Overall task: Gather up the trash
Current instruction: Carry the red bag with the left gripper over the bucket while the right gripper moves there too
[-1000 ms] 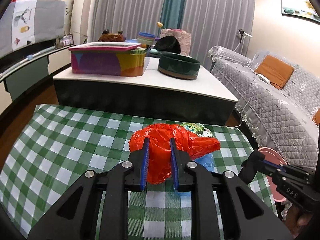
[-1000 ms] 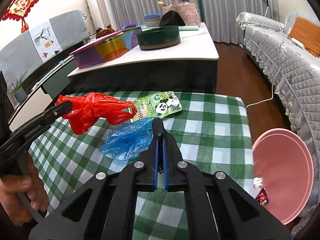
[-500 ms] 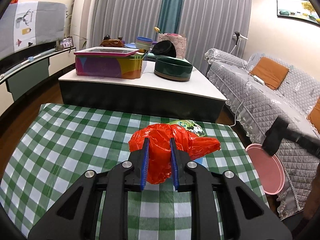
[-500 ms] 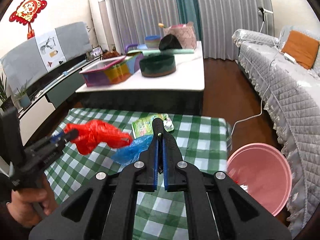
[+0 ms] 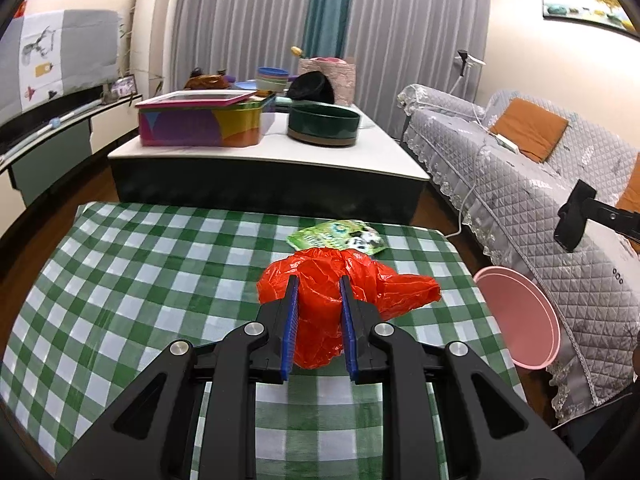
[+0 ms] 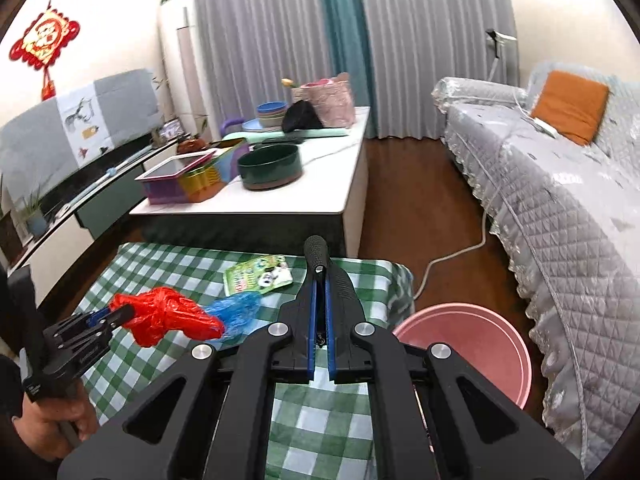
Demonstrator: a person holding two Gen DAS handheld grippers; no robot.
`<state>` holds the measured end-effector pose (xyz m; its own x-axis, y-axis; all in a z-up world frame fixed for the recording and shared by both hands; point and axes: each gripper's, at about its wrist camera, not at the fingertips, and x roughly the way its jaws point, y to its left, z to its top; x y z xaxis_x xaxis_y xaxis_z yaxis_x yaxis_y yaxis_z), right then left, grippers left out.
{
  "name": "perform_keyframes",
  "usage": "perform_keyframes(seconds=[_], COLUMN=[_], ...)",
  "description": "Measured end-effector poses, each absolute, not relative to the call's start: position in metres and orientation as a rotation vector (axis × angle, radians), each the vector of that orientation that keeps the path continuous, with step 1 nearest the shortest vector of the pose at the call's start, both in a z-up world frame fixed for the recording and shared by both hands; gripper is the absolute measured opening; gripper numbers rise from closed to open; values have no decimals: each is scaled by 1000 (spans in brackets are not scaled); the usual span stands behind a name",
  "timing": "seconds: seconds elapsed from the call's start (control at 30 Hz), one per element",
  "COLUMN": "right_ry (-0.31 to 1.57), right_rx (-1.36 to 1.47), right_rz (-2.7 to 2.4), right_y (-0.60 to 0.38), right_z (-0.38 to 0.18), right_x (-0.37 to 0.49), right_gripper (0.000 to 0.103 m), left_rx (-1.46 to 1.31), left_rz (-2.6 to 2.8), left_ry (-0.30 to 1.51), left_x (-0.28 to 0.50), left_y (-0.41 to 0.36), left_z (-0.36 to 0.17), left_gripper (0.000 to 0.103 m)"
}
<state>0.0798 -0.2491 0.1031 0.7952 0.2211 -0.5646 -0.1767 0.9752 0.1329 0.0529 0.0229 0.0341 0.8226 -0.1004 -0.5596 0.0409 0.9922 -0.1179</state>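
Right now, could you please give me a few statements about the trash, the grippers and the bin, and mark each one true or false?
1. The left gripper is clamped on the red plastic bag. True.
2. The right gripper holds the blue plastic bag. False: its jaws are shut with nothing between them, and the blue bag lies on the checked tablecloth.
3. The green snack wrapper lies on the tablecloth near its far edge. True.
4. The pink bin stands on the white table. False: it stands on the floor beside the checked table, by the sofa.
5. The red bag is already in the bin. False: it hangs from the left gripper above the tablecloth.
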Motion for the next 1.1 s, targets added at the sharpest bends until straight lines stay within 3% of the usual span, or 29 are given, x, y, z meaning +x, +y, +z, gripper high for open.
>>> perform_keyframes(seconds=[1.1], right_ry=[624], right_rx=[147], right_rz=[-110], right_y=[-368], right_z=[87], right_x=[89], right_gripper=[4], left_rx=[15], left_rz=[-330], left_ry=[588], left_x=[102], left_y=[-153], left_z=[60], left_gripper=[19])
